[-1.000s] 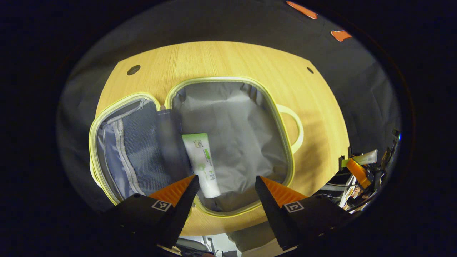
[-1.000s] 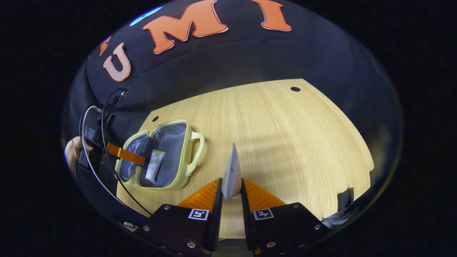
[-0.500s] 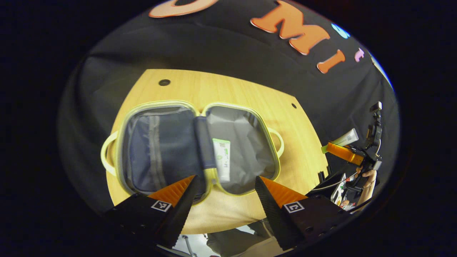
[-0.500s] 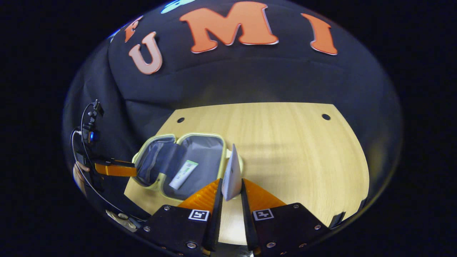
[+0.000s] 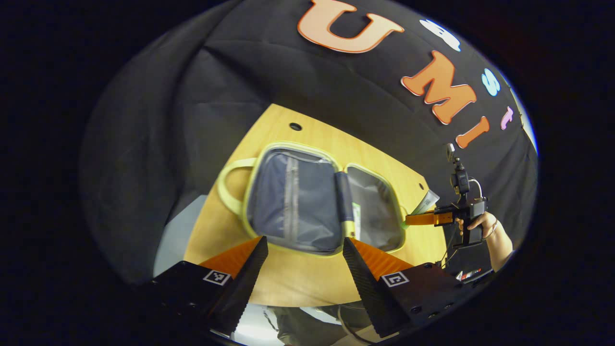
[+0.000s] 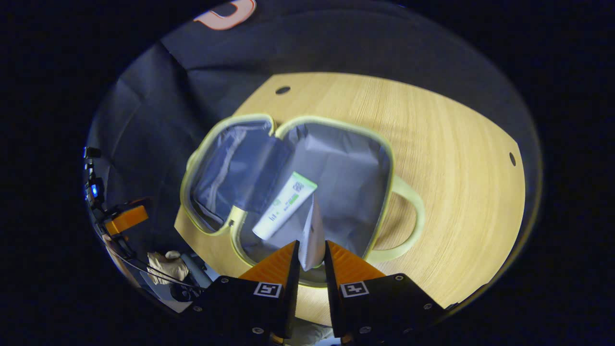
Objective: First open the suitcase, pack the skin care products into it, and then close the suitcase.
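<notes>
The right claw [image 6: 311, 257] is pinching a pale tube [image 6: 312, 235] between both fingers, the tube standing up out of the grip and hanging over the right half of the open suitcase [image 6: 336, 158]. In the left gripper view that same claw [image 5: 414, 219] shows far off at the suitcase's right edge, a hand [image 5: 480, 223] behind it and the tube [image 5: 424, 203] slanting up from its tips. The left claw [image 5: 304, 262] is spread wide with nothing between its fingers, held back near the front edge of the table [image 5: 298, 283], just in front of the suitcase [image 5: 293, 202]. The suitcase lies flat on the table [image 6: 456, 144], both halves laid open with grey lining up, pale yellow-green trim around each and a loop handle [image 6: 408, 216] on the outer side. In the right half lies a white tube with green markings [image 6: 284, 205], set diagonally on the lining beside the hinge; in the left gripper view a strip of it [image 5: 356, 217] shows next to the central spine. The left half has a zipped mesh panel [image 5: 288, 202]; whether anything sits behind it cannot be told.
</notes>
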{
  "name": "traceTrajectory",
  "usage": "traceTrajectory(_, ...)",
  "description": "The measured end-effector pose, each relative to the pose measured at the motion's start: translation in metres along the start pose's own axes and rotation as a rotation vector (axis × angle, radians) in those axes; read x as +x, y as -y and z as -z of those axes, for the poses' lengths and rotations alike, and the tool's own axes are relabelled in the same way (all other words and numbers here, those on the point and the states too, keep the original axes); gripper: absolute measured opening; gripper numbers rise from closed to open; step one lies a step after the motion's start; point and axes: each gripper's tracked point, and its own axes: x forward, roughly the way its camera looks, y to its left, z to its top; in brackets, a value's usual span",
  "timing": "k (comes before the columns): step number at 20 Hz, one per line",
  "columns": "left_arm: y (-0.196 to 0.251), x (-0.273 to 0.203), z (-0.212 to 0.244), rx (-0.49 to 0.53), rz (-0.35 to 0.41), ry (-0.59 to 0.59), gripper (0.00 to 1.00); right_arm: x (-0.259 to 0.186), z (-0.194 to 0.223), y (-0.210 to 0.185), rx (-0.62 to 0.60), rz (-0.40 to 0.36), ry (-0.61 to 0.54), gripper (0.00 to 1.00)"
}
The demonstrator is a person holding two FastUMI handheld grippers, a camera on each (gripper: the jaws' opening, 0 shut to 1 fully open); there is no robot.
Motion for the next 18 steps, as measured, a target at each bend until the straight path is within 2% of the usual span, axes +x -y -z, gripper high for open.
traceTrajectory(3,-0.025,-0.017,0.012,-0.014,-0.046,0.005,0.98,0.027,0.009,0.008,0.005,0.044,-0.085,0.30)
traceTrajectory(5,-0.039,-0.029,0.019,-0.022,-0.068,-0.001,0.98,0.034,0.006,0.007,0.008,0.047,-0.087,0.31)
traceTrajectory(7,-0.045,-0.031,0.020,-0.038,-0.071,0.010,0.98,0.035,0.006,0.003,0.023,0.046,-0.071,0.36)
traceTrajectory(8,-0.047,-0.028,0.020,-0.048,-0.070,0.013,0.98,0.031,0.001,0.002,0.027,0.045,-0.059,0.51)
traceTrajectory(10,-0.049,-0.023,0.016,-0.059,-0.072,0.020,0.98,0.025,-0.003,-0.003,0.028,0.035,-0.020,0.72)
traceTrajectory(12,-0.053,-0.018,0.010,-0.068,-0.069,0.030,0.98,0.017,-0.013,-0.003,0.025,0.032,0.054,0.96)
traceTrajectory(16,-0.068,-0.006,-0.015,-0.146,-0.034,0.086,0.98,-0.009,-0.043,-0.007,0.064,0.022,0.267,0.96)
traceTrajectory(18,-0.089,0.006,-0.027,-0.199,-0.044,0.112,0.98,-0.033,-0.064,-0.005,0.068,0.052,0.422,0.96)
